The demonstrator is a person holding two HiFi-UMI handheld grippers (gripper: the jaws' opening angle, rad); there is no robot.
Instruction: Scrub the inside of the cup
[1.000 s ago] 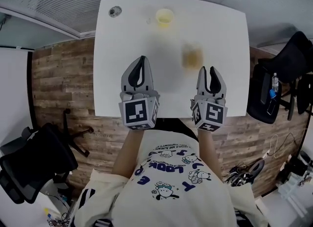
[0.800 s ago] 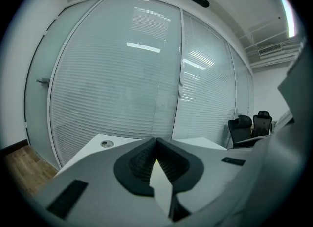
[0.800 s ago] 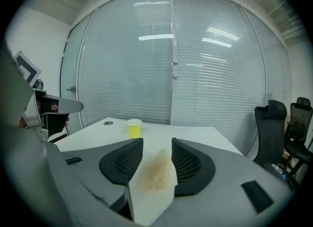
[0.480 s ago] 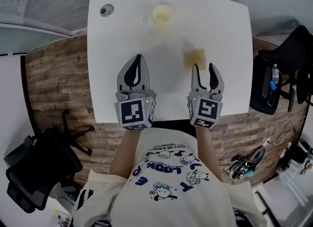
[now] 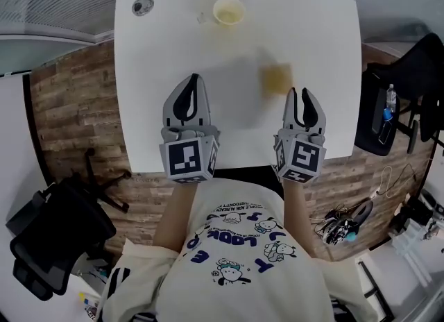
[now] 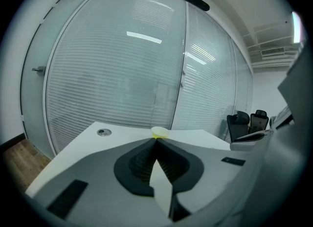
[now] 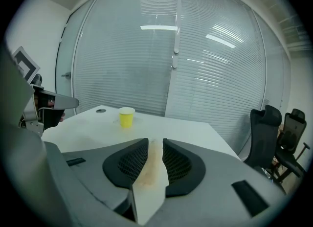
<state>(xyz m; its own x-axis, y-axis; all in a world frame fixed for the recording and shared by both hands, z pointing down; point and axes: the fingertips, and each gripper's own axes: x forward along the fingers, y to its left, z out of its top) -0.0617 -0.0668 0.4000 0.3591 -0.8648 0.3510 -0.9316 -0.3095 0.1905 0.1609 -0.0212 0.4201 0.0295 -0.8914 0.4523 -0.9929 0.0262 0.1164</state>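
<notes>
A small yellow cup point(image 5: 228, 11) stands upright near the far edge of the white table point(image 5: 166, 50); it also shows in the left gripper view point(image 6: 160, 133) and the right gripper view point(image 7: 126, 117). A flat tan sponge point(image 5: 276, 78) lies on the table just ahead and left of my right gripper point(image 5: 300, 93). Its jaws have just been closing to a narrow gap with nothing held; the sponge point(image 7: 151, 170) shows through the gap point(image 7: 155, 141). My left gripper point(image 5: 193, 78) hovers over the near half of the table, its tips point(image 6: 156, 139) touching, empty.
A round cable grommet point(image 5: 143, 5) sits in the table's far left corner. Black office chairs stand on the floor to the left point(image 5: 48, 223) and right point(image 5: 409, 85) of the table. A glass wall with blinds point(image 7: 146, 64) rises behind the table.
The right jaws spread wider half a second ago and now stand narrow again. Both grippers have sunk a little toward the table. The left jaws stayed shut.
</notes>
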